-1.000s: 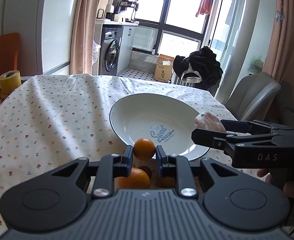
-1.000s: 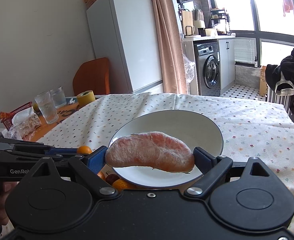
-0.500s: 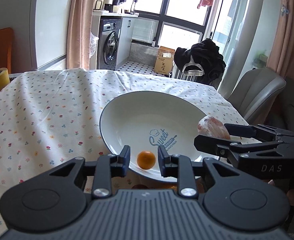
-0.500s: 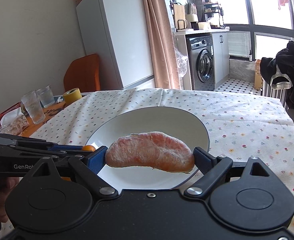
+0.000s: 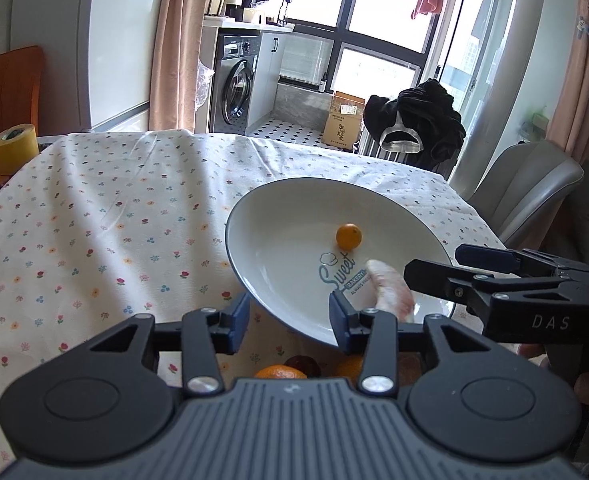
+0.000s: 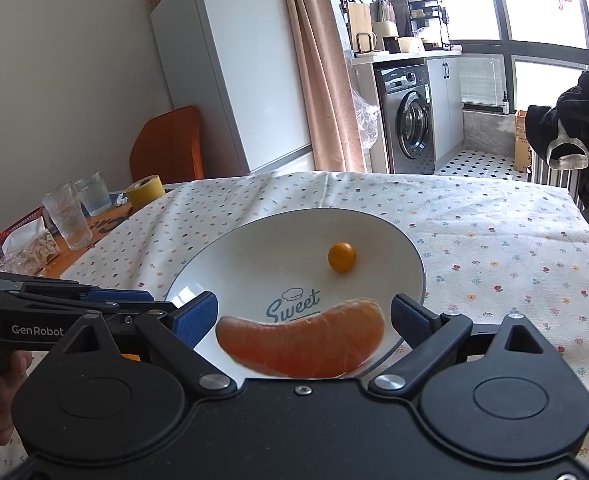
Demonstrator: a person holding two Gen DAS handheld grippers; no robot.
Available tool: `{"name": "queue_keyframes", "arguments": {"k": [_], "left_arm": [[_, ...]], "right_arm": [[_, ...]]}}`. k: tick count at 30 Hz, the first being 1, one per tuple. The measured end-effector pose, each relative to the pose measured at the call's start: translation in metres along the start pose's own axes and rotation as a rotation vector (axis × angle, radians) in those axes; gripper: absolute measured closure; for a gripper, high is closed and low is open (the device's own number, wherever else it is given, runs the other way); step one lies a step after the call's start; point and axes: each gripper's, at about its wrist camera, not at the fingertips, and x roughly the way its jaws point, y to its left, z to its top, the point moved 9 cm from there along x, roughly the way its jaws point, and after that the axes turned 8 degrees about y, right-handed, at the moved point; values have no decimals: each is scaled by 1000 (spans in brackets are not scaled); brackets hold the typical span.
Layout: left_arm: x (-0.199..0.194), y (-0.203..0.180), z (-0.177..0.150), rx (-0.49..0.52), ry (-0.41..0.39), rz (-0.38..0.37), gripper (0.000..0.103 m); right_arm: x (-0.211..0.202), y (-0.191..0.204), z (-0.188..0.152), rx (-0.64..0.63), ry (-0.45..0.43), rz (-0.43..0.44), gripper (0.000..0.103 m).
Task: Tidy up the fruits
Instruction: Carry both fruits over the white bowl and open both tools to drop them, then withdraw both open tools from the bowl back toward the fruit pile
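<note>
A white plate (image 5: 254,248) printed "Sweet" sits on the flowered tablecloth. A small orange (image 5: 349,236) rests loose in the plate's far half, also seen from the right wrist as the small orange (image 6: 341,257). My left gripper (image 5: 290,320) hovers at the plate's near rim, jaws opening, nothing between them. My right gripper (image 6: 304,316) is over the near-right rim, jaws opening. A peeled pomelo segment (image 6: 302,340) lies blurred between them, clear of both pads, low over the plate (image 6: 254,248). In the left wrist view the pomelo segment (image 5: 390,292) lies just ahead of the right gripper (image 5: 434,264).
Two oranges (image 5: 280,372) and a dark plum (image 5: 303,363) lie on the cloth under my left gripper. A yellow tape roll (image 6: 146,192), two glasses (image 6: 68,216) and a snack basket stand at the table's left. A grey chair (image 5: 530,188) is at the right edge.
The left jaws have spread and let go of the small orange, which rolled further into the plate. The right jaws widened and the pomelo segment dropped lower towards the plate.
</note>
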Motion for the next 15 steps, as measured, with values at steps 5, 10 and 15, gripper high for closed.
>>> {"name": "queue_keyframes", "arguments": {"k": [5, 10, 15], "left_arm": [[-10, 7, -5, -25, -13, 9, 41], [-21, 13, -8, -50, -36, 32, 23], [-30, 19, -14, -63, -40, 42, 20]], "right_arm": [[-9, 1, 0, 16, -14, -2, 9], [-17, 4, -5, 14, -11, -8, 9], [-24, 8, -11, 27, -6, -6, 8]]}}
